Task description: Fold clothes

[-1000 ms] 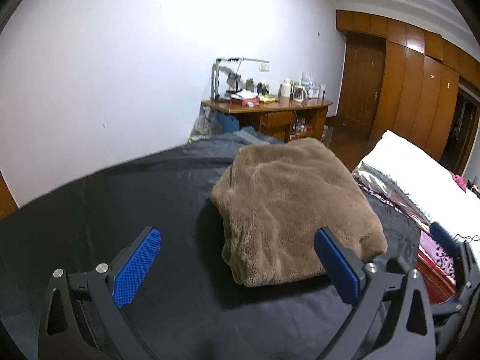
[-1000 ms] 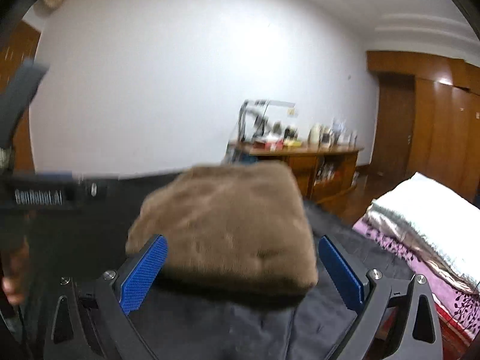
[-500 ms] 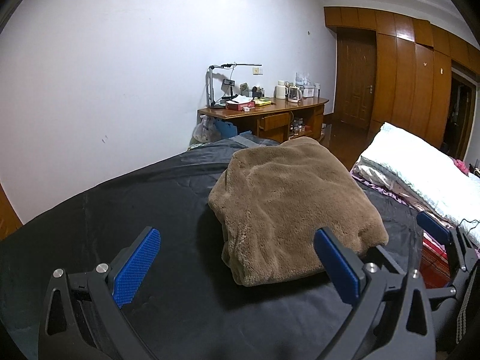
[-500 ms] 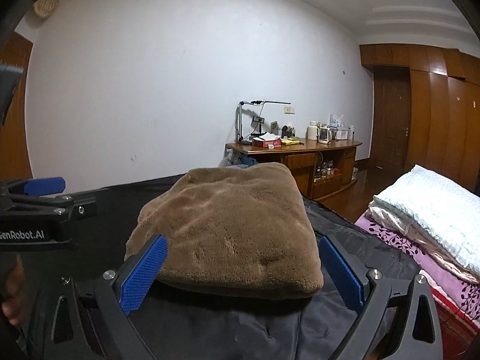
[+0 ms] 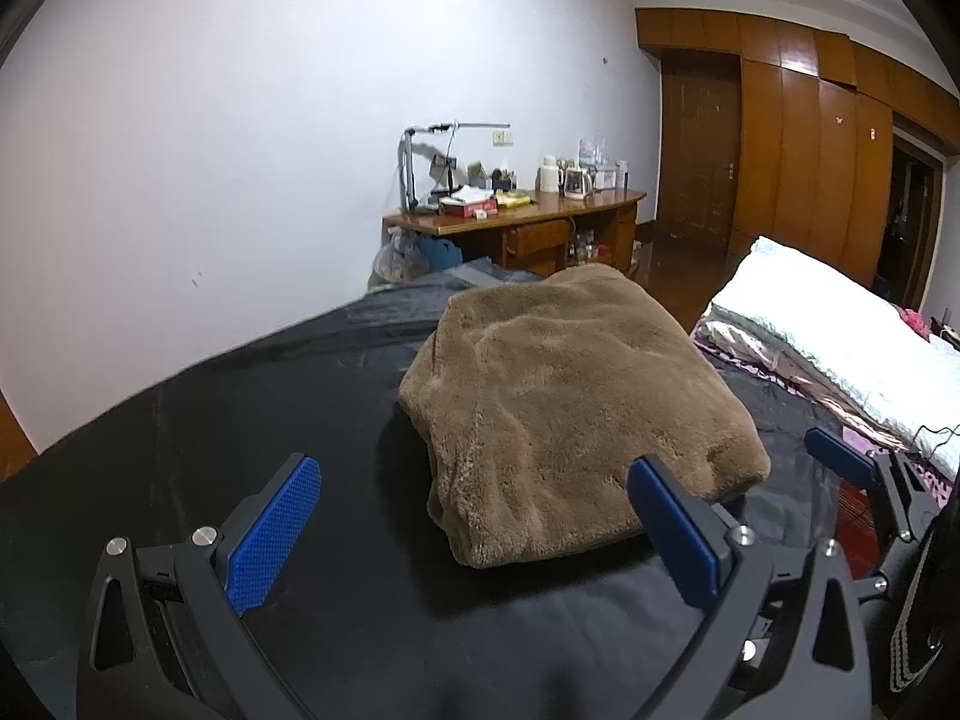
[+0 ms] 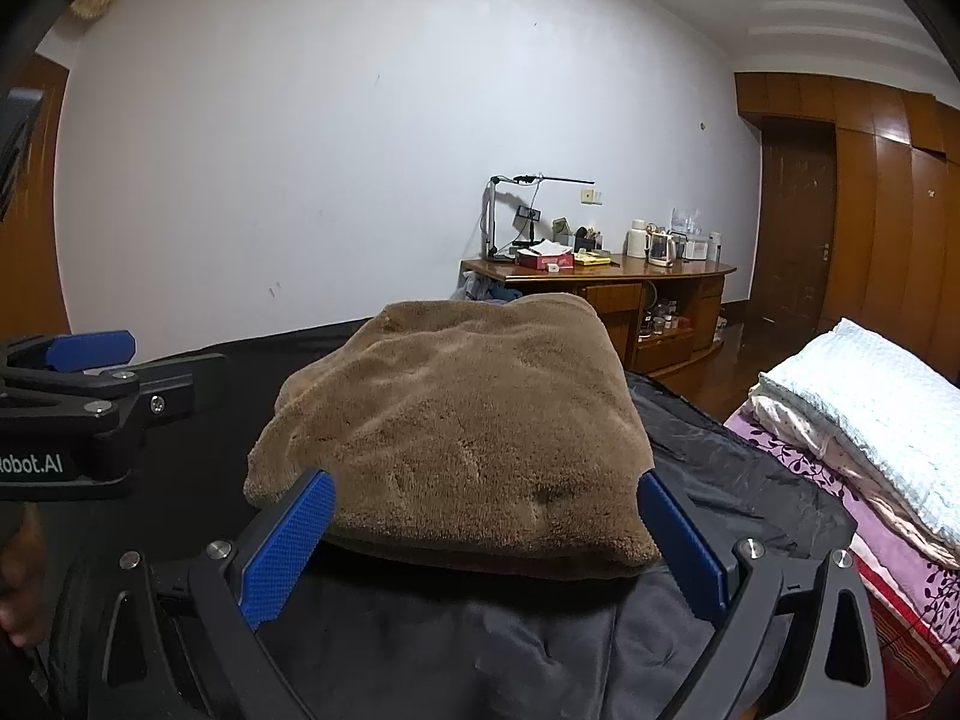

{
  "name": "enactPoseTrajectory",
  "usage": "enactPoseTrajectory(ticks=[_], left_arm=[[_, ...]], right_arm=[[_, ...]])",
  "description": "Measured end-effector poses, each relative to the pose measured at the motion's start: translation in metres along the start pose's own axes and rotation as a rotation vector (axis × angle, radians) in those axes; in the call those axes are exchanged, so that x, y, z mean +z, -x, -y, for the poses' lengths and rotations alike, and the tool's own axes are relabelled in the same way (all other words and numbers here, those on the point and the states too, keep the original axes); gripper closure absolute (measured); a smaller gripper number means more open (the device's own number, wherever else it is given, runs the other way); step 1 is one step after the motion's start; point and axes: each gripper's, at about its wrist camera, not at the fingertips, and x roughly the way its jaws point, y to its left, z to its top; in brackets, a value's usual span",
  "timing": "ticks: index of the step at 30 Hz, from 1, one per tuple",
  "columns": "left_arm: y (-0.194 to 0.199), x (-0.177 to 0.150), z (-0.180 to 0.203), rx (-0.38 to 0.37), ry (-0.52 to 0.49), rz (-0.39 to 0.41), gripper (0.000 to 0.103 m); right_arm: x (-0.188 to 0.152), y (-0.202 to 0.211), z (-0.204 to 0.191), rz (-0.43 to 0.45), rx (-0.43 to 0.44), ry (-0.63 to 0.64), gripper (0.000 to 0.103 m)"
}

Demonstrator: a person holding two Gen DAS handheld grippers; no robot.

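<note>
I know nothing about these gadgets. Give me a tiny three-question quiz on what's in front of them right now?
1. True or false: the brown fleece garment lies folded on the dark cover.
2. Is the left gripper holding anything: A cloth, B nothing?
3. Fill in: the right gripper has its jaws ____.

Key: 1 true. 2 B, open and short of the bundle. 3 open, the bundle's near edge showing between them.

Dim, perhaps overhead light; fisheye-warped edges
</note>
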Motion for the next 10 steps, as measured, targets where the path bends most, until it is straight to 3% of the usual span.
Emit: enactPoseTrajectory(ticks=[5, 10], left_arm=[[0.0024, -0.0011, 0.004, 0.036, -0.026, 0.029, 0.0], [-0.0013, -0.0007, 0.0055, 0.015, -0.024, 0.003, 0.0]], right_arm=[[-0.0028, -0.0013, -0.0005, -0.009, 0.0, 0.006, 0.001], [-0.0057, -0.0031, -0.0009, -0.02, 0.002, 0.008, 0.001]])
